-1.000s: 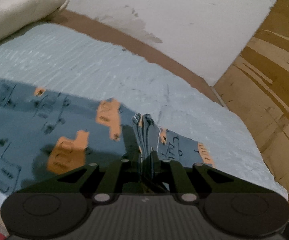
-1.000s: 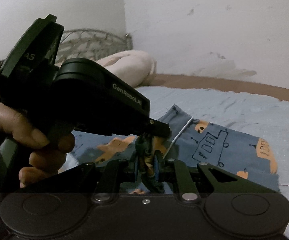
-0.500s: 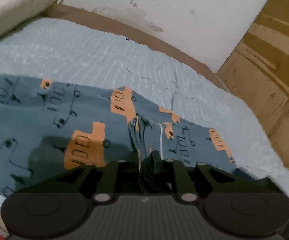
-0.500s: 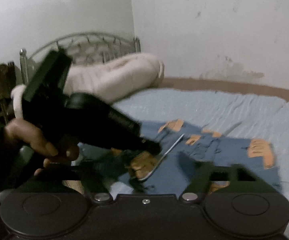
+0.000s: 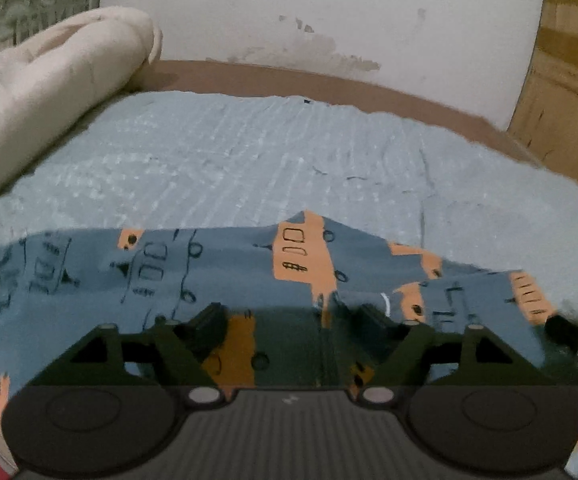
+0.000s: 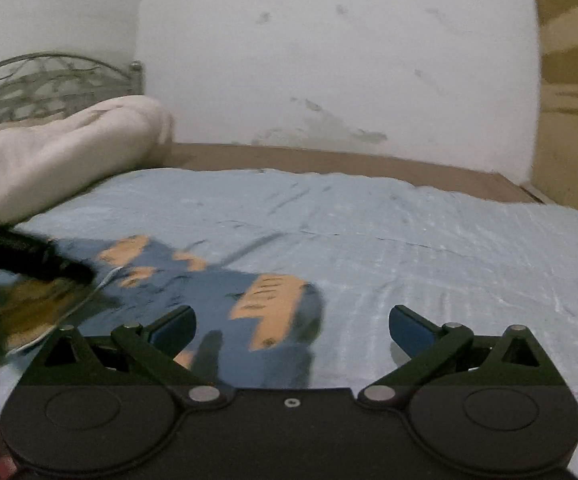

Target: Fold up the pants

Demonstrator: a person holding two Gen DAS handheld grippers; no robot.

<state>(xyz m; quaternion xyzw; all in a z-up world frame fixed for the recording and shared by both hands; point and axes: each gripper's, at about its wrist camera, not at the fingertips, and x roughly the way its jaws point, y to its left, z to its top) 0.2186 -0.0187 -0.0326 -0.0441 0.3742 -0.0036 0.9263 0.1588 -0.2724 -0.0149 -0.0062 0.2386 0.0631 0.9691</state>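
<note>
Lying flat: pants (image 5: 217, 276), blue with orange print, on the light blue bedspread (image 5: 273, 160).
Left gripper (image 5: 289, 316): fingers spread, over the pants.
Right gripper (image 6: 292, 320): fingers spread wide over the pants' edge.
Far left: cream pillow (image 6: 61, 144).

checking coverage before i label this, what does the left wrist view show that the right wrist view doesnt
Only the left wrist view shows the long spread of the pants under the open left gripper.

Only the right wrist view shows the bare sheet beyond the open right gripper, and the pants' end.

Both show the cream blanket roll, metal headboard and stained white wall.
</note>
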